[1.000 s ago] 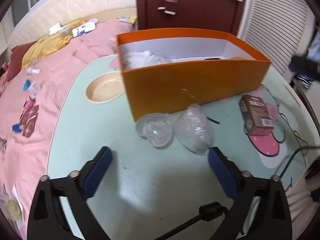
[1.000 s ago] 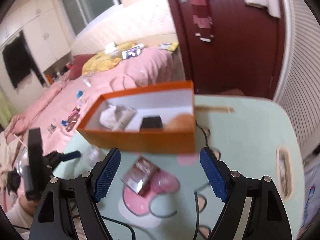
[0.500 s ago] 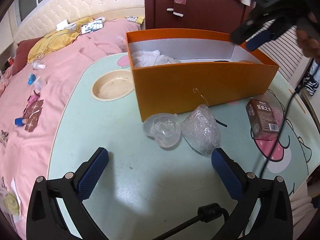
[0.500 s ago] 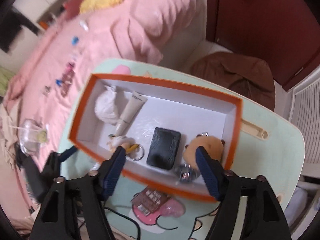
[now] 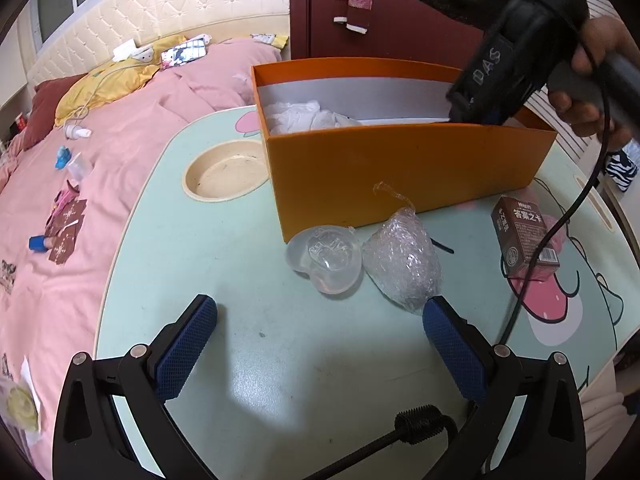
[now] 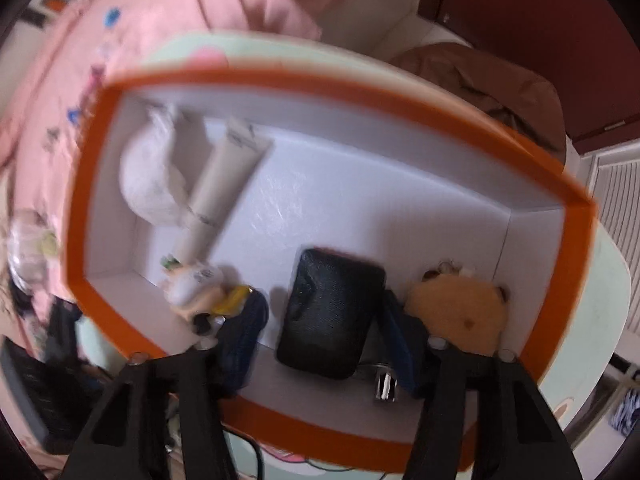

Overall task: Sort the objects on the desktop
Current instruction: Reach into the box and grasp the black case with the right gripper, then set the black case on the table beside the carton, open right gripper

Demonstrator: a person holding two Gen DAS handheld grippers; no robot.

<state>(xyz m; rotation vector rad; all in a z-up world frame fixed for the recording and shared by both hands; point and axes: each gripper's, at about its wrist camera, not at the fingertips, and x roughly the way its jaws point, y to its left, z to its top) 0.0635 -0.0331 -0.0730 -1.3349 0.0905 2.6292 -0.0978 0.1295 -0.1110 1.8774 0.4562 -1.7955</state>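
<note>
The sorting is, by my judgement, a little over halfway done. The open orange cardboard box [image 6: 576, 216] standing toward the far side of the pale green surface [image 5: 280, 380] already holds several things: a crumpled white plastic bag [image 6: 152, 176] and a cream squeeze tube [image 6: 224, 184] at one end, a small white and yellow toy figure [image 6: 204, 288] by the near wall, a black textured rectangular pouch [image 6: 328, 312] in the middle, a tan plush animal [image 6: 456, 308] at the other end, and a small metal clip [image 6: 384, 386] close to the near wall. The right tongs [image 6: 320, 336] point down into the box with their blue pads either side of the black pouch; the jaws are closing, but blur hides whether the pads press on it yet. Still out on the surface, just in front of the box's near wall, lie a clear heart-shaped plastic case [image 5: 326, 258] and a wad of clear bubble wrap [image 5: 404, 260], touching each other, and toward the right edge a brown drink carton [image 5: 520, 236]. The left tongs [image 5: 316, 344] stand wide apart and empty over the near part of the surface, short of the bubble wrap. Those three items look like what remains.
</note>
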